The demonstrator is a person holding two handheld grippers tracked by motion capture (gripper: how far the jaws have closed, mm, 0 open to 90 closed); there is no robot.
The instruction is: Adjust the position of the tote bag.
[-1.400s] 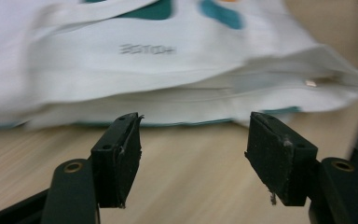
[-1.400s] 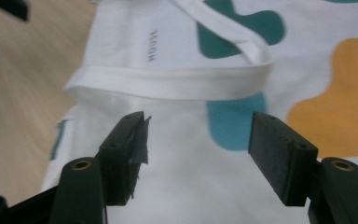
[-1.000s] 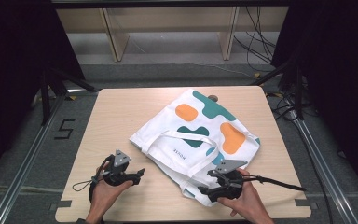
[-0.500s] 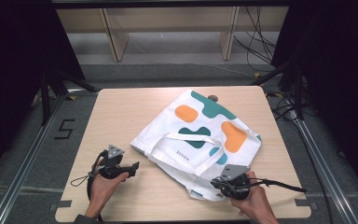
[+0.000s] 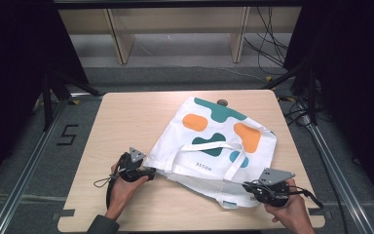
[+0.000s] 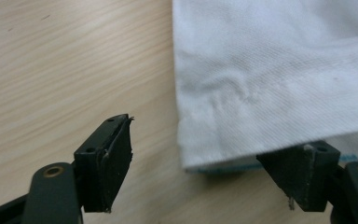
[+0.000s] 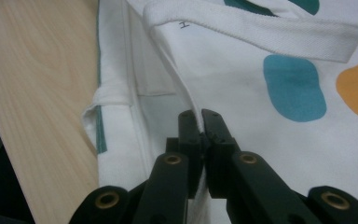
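- Jaws: right gripper (image 7: pixel 200 122) clamped on a thin fold of the tote bag (image 5: pixel 219 146) at its open edge, lower right of the high view. Left gripper (image 6: pixel 205 158) spread wide, straddling the bag's corner, holding nothing.
- Bag lies flat at centre of the table (image 5: pixel 121 117).
- Judgement: light, limp cloth; hems and the handle (image 7: pixel 261 32) offer the firmest hold.

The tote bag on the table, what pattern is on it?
The tote bag is white with orange and teal blobs and white straps, clearest in the high view.
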